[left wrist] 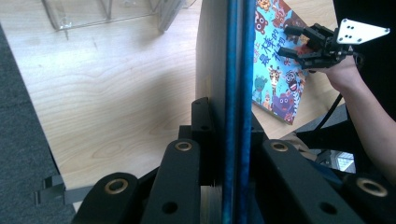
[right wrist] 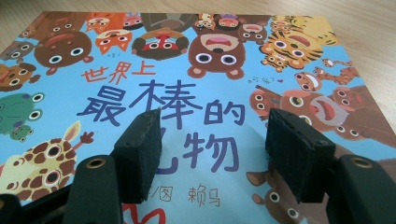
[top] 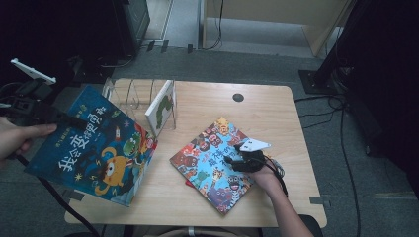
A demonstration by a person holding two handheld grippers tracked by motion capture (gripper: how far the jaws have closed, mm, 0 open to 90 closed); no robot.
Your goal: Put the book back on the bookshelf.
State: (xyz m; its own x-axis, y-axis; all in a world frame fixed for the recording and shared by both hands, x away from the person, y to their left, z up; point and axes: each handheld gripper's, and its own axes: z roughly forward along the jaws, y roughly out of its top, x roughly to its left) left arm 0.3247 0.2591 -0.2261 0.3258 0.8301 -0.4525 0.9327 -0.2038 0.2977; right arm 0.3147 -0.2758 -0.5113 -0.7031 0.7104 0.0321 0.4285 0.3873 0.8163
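**One book in the air, one still flat on the table**

The left gripper (top: 37,116), at the left edge of the high view, has its jaws pressed together on the edge of the dark blue picture book (top: 96,145). In the left gripper view that book's edge (left wrist: 236,93) runs straight up between the two black jaws. The book hangs tilted over the lower left corner of the table (top: 207,202), cover towards the camera.

The right gripper (top: 237,154), right of centre, hovers over the animal-cover book (top: 210,165) with its jaws spread and nothing between them. In the right gripper view the light blue cover (right wrist: 187,84) lies just beyond the pads (right wrist: 140,154).

Behind both, at the upper left of the table, a clear rack (top: 131,98) already holds a white book (top: 161,106) upright.

These look like thin hardbacks: stiff, fairly light, glossy, so likely slippery under rubber. I'd judge the flat one hard to pinch from above. It probably needs an edge lifted or slid past the table rim, then a grip well in from the corner so it doesn't swing.
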